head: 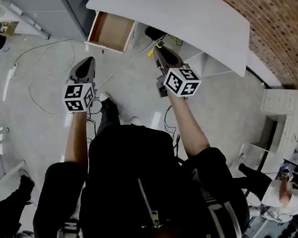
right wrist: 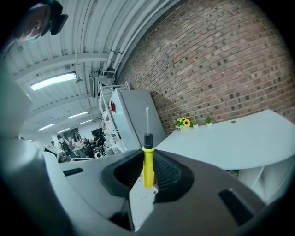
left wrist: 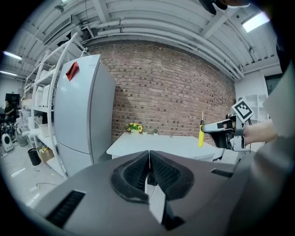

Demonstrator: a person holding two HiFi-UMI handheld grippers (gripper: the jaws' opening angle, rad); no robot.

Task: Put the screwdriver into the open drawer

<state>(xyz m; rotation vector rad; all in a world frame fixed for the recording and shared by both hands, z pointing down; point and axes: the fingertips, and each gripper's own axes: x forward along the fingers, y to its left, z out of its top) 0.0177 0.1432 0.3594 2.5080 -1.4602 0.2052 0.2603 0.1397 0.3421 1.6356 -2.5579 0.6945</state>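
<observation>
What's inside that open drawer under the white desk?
Only the bare brown bottom of the open drawer shows; nothing lies in the part in view. Its back end is hidden under the white desk top. The screwdriver is held in the right gripper.

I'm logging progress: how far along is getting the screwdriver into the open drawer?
Done: the right gripper is shut on the screwdriver. In hand: it is held in the air, short of the drawer, which stands open and looks empty. Left: carry it over the drawer and release. The left gripper is shut, empty.
</observation>
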